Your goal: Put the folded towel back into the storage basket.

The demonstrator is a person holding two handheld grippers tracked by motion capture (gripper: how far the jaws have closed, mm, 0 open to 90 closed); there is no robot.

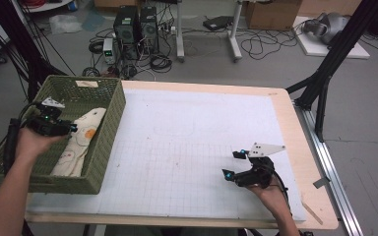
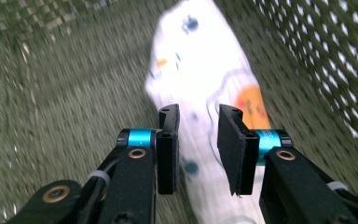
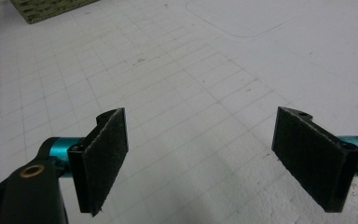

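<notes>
hovering in the green basket (image 1: pixel 109 118), left gripper (image 2: pixel 198 135) seems part-open, empty, above the patterned cloth (image 2: pixel 200 60).

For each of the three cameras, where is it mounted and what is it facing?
High view: above the person's side, looking forward and down on the table; both forearms, left gripper and right gripper show.
Left gripper view: rides the left gripper, looking down into the basket at the cloth; its jaws stand partly apart above it.
Right gripper view: rides the right gripper, facing the gridded mat; jaws wide apart.
Shared: basket and cloth in the high and left gripper views.
</notes>
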